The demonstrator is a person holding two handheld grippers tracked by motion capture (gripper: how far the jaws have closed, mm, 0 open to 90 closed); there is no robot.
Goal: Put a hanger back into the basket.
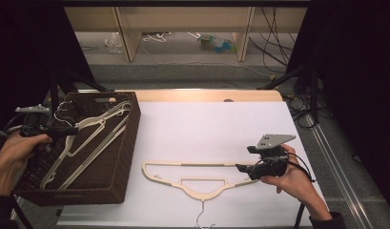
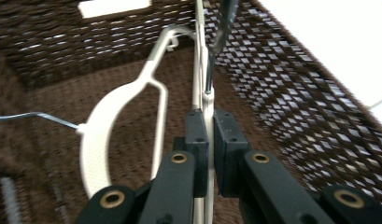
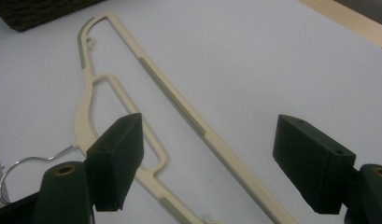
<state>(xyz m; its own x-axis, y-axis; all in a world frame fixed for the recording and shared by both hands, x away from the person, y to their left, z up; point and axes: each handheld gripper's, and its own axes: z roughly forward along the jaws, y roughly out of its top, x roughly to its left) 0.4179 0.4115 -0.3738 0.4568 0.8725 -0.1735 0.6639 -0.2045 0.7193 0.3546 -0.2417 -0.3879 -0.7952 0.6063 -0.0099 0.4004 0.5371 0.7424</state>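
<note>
Hangers, cream plastic with wire hooks: one lies flat on the white table (image 1: 221,124) just right of the brown wicker basket (image 1: 121,157); two more lean inside that basket. Your left gripper (image 2: 208,140), at the basket's left rim, has its jaws clamped on the thin bar of a basket hanger (image 2: 200,70). Your right gripper (image 3: 207,158) hovers over the table hanger (image 3: 179,100), at its end far from the basket, jaws spread wide.
</note>
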